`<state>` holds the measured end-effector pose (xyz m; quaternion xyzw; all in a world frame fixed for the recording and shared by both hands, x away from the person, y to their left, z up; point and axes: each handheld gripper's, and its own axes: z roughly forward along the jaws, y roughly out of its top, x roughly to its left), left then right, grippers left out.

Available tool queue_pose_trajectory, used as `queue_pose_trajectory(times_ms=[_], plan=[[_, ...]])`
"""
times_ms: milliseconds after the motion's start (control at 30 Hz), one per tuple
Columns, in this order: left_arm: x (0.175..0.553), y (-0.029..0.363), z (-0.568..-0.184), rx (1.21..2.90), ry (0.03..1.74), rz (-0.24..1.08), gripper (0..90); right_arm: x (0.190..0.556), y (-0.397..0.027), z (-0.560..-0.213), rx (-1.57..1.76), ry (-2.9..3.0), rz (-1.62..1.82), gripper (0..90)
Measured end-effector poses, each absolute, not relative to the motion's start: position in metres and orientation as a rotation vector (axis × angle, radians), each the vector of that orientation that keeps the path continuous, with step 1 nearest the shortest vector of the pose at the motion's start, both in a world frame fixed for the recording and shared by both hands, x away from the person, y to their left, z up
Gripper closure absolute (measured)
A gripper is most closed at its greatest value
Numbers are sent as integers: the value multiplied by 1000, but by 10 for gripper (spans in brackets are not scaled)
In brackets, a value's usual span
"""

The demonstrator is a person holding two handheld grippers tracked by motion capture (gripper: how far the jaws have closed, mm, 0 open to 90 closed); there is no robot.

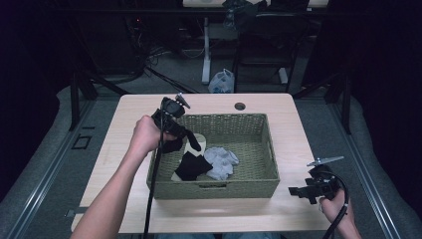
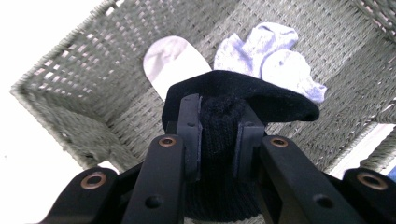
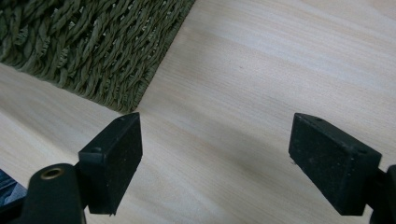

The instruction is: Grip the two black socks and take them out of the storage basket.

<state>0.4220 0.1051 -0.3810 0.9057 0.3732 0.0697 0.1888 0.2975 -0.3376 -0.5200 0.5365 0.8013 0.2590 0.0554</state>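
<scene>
Black knit sock (image 2: 219,121), bunched, dangling limp

Over the green woven basket (image 1: 259,154) on the pale wooden desk (image 1: 114,149), the left claw (image 1: 195,143) grips a black sock (image 1: 191,167); grey socks (image 1: 221,162) lie beside.

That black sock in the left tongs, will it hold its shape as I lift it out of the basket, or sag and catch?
Probably floppy: the black sock bunches between the left tongs and droops over them. Likely light, a soft knit. It may drag against the grey socks in the basket.
</scene>
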Motion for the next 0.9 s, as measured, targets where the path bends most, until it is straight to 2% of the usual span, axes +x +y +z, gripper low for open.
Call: queue_pose_trajectory(times_ms=[533, 900], plan=[[426, 129, -350, 2496, 1096, 257, 775, 297, -338, -520, 1628, 2433, 789, 173], [420, 163, -338, 2441, 1171, 300, 775, 298, -337, -520, 1632, 2433, 783, 173]])
